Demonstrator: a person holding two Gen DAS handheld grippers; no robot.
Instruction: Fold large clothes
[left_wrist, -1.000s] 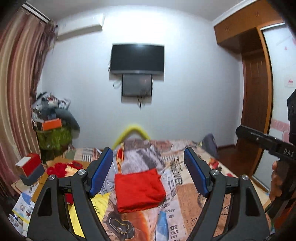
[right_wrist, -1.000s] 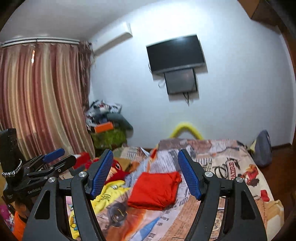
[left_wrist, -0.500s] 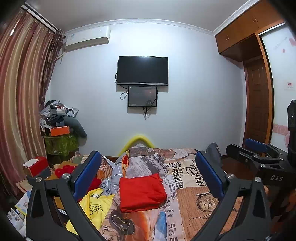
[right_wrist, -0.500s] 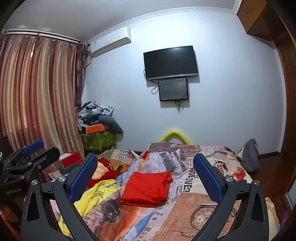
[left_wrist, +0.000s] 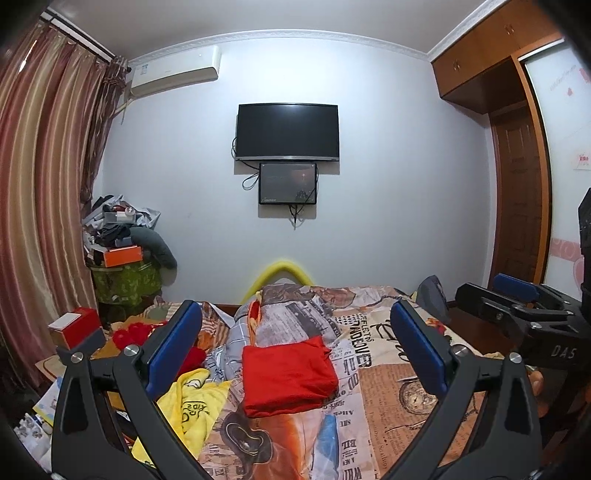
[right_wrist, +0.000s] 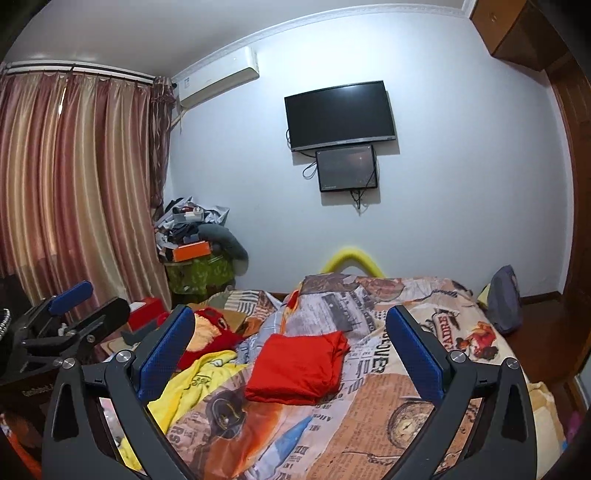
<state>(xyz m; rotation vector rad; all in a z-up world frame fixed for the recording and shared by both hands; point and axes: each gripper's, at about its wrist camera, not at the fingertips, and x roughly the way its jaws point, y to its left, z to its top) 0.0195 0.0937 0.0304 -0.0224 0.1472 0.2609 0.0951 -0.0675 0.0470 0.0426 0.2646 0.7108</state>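
Note:
A red garment (left_wrist: 288, 373) lies folded into a neat rectangle on the patterned bedspread (left_wrist: 380, 398), mid-bed; it also shows in the right wrist view (right_wrist: 299, 365). My left gripper (left_wrist: 295, 347) is open and empty, held well back from it and above the bed. My right gripper (right_wrist: 291, 343) is open and empty too, likewise held back. The right gripper shows at the right edge of the left wrist view (left_wrist: 517, 306), and the left gripper at the left edge of the right wrist view (right_wrist: 70, 314).
A crumpled yellow garment (left_wrist: 192, 395) lies at the bed's left edge, with red items (right_wrist: 210, 332) beyond it. A cluttered pile on a green stand (left_wrist: 125, 266) is by the curtain. A grey bag (right_wrist: 502, 299) sits at the bed's far right. A TV (left_wrist: 288, 131) hangs on the wall.
Both grippers opened wider and pulled back and up from the bed, so more of the room and ceiling shows. The red garment stays folded where it lay.

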